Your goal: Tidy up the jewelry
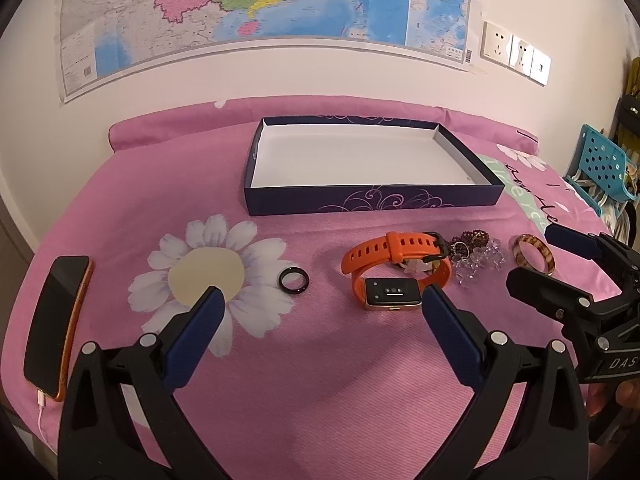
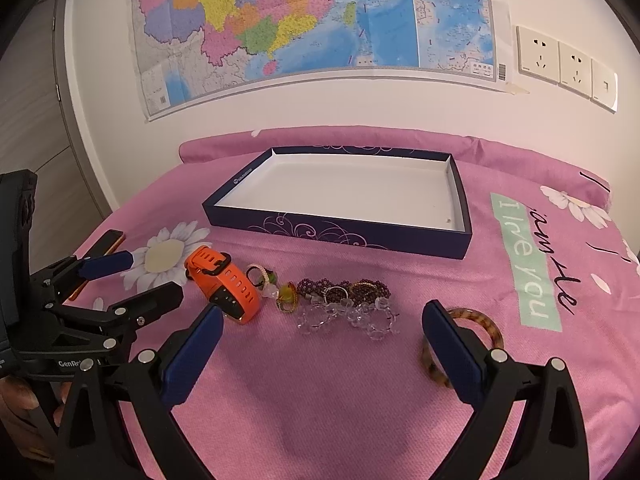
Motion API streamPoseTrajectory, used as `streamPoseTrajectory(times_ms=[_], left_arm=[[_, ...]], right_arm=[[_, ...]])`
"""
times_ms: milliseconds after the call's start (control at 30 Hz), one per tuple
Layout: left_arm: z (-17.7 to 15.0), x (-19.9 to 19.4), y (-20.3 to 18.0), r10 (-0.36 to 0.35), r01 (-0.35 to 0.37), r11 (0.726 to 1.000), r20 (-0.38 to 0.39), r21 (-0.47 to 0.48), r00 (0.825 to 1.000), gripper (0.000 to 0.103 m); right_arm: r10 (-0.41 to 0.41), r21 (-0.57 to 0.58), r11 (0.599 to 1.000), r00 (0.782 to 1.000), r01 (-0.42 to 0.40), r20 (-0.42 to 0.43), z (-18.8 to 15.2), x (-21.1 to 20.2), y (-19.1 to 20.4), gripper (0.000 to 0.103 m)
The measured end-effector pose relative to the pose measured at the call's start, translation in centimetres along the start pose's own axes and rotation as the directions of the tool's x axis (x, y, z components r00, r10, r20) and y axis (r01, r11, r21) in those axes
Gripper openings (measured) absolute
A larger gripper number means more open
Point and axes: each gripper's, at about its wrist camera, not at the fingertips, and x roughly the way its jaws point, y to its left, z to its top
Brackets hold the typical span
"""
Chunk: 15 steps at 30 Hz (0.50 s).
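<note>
On the pink bedspread, an orange smartwatch (image 1: 396, 268) (image 2: 224, 284) lies beside a black ring (image 1: 294, 280). To its right are small rings (image 2: 260, 276), dark purple bead bracelets (image 2: 344, 288) (image 1: 472, 240) and a clear crystal bracelet (image 2: 348, 318) (image 1: 480, 262). A tortoiseshell bangle (image 1: 534, 254) (image 2: 484, 322) lies farthest right, partly hidden behind one finger in the right wrist view. Behind them sits a shallow navy box (image 1: 320, 200) (image 2: 340, 234) with a bare white inside. My left gripper (image 1: 322, 296) (image 2: 152, 276) hovers open just in front of the watch and ring. My right gripper (image 2: 323, 312) (image 1: 536, 260) is open near the beads and bangle, holding nothing.
A phone (image 1: 56, 320) (image 2: 108, 240) on a charging cable lies at the bed's left edge. The wall with a map (image 1: 260, 8) and sockets (image 2: 560, 64) is right behind the bed. A blue perforated rack (image 1: 600, 164) stands off the right side.
</note>
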Motion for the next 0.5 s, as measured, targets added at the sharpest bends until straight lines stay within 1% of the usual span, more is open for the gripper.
streamPoseTrajectory(times_ms=[500], left_arm=[[-0.16,-0.06,-0.68,-0.012,0.012,1.0,-0.002,0.02,1.0,0.097]], right_arm=[[0.002,0.0,1.0,1.0,-0.002,0.002,-0.14,-0.12,0.03,0.096]])
